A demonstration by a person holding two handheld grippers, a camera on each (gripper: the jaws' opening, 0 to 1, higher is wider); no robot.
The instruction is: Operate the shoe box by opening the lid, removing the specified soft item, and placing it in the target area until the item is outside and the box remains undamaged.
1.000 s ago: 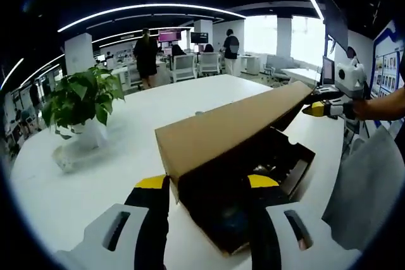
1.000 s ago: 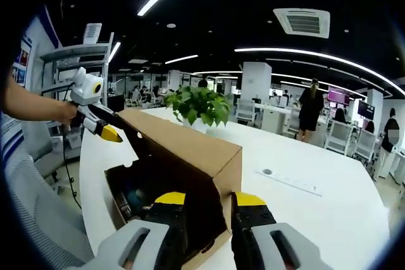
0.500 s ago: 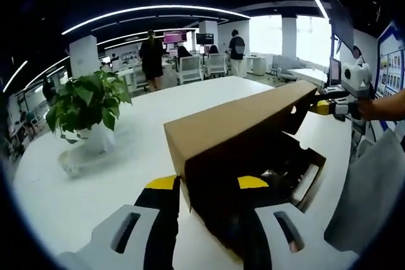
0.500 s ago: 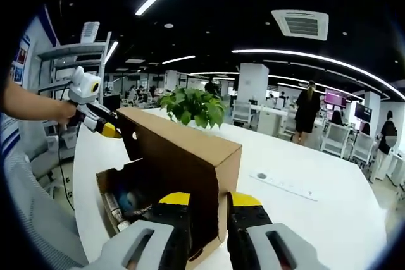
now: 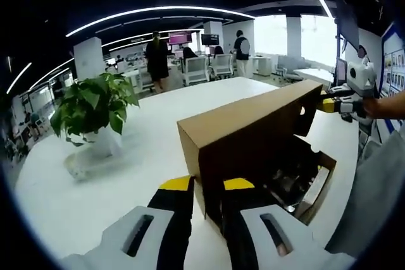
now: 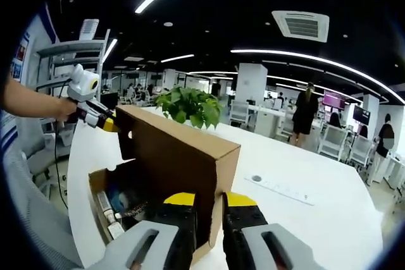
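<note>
Left hand-held gripper (image 5: 207, 184): clamped on the near end of the raised lid (image 5: 247, 132).
Right hand-held gripper (image 6: 209, 200): clamped on the lid's opposite end.
Shoe box (image 6: 101, 202): lies open on the white counter (image 5: 95, 188), beneath the lid.
Soft item: cannot be told among the dark contents.

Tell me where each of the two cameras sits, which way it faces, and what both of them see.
Left gripper view: rides on the left gripper, shut on one end of the raised lid, looking along the shoe box toward the right gripper and the person's hand.
Right gripper view: rides on the right gripper, shut on the lid's opposite end, looking back toward the left gripper and the person's forearm.
Shared: the lid, the open box, the potted plant and the white table.
</note>
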